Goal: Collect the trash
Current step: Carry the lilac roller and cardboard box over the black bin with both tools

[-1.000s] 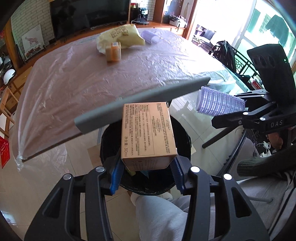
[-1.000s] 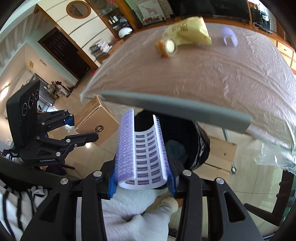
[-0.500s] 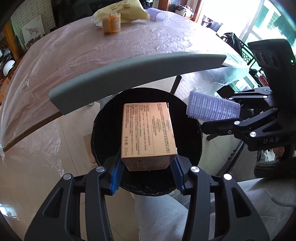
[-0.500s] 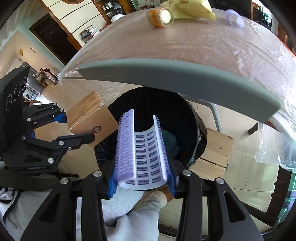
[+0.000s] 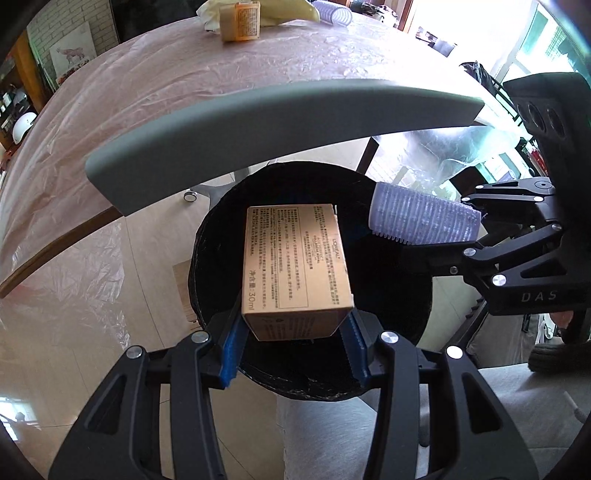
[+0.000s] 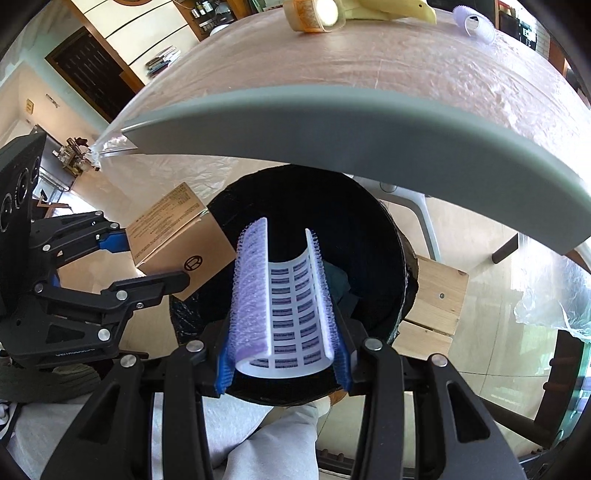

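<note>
My left gripper [image 5: 293,332] is shut on a tan cardboard box [image 5: 295,269] and holds it over the open black bin [image 5: 207,266]. My right gripper [image 6: 282,358] is shut on a purple hair roller [image 6: 280,306] and holds it over the same bin [image 6: 380,236]. The roller also shows at the right of the left wrist view [image 5: 424,218]; the box shows at the left of the right wrist view [image 6: 173,236]. On the table lie an orange carton [image 5: 240,20], a yellow bag [image 6: 391,9] and another purple roller [image 6: 474,26].
The table [image 5: 184,85], under pink plastic sheet, has a grey edge [image 5: 280,114] just above the bin. A wooden crate [image 6: 437,295] stands right of the bin. My grey trouser legs [image 5: 332,435] are below the grippers.
Both grippers have moved down and forward, closer over the bin's mouth, which now fills more of each view. Both keep their hold.
</note>
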`<state>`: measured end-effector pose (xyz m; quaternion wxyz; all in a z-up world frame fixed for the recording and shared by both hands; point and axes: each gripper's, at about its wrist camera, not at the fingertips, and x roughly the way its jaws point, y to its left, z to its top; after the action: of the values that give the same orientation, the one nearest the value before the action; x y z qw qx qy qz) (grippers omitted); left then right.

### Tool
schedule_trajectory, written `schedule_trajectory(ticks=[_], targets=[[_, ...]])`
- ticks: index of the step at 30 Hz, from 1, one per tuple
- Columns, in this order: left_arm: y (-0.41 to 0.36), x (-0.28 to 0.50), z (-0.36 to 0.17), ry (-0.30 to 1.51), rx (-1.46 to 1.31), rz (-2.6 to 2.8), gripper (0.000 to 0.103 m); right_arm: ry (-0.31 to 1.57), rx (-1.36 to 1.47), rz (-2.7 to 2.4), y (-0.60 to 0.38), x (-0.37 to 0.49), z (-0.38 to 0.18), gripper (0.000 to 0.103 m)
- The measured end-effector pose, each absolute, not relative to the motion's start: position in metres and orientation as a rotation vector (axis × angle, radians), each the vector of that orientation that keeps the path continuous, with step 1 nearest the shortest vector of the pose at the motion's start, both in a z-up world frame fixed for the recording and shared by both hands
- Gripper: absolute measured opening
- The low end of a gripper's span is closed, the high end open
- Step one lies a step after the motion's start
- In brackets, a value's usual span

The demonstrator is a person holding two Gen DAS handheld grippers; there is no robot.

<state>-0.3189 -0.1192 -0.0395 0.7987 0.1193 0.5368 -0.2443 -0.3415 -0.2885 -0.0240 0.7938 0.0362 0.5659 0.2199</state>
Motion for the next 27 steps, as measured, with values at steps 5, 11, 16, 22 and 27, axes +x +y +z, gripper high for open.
schedule_trajectory(ticks=[5,11,16,22,27], targets=[[-0.123,-0.315,-0.044,1.159,0.266,-0.524,0.047,1.221,0.078,0.454,-0.288,-0.341,-0.030,0.041],[-0.126,-0.312,-0.047,1.164,0.284,-0.523,0.047,1.224,0.093,0.440,-0.289,-0.340,-0.034,0.041],[-0.127,-0.311,-0.049,1.167,0.291,-0.518,0.047,1.226,0.098,0.434,-0.291,-0.339,-0.035,0.041],[-0.130,-0.310,-0.053,1.168,0.296,-0.512,0.047,1.233,0.100,0.425,-0.293,-0.337,-0.036,0.041],[-0.130,-0.310,-0.053,1.169,0.296,-0.510,0.047,1.239,0.094,0.419,-0.293,-0.336,-0.038,0.041]])
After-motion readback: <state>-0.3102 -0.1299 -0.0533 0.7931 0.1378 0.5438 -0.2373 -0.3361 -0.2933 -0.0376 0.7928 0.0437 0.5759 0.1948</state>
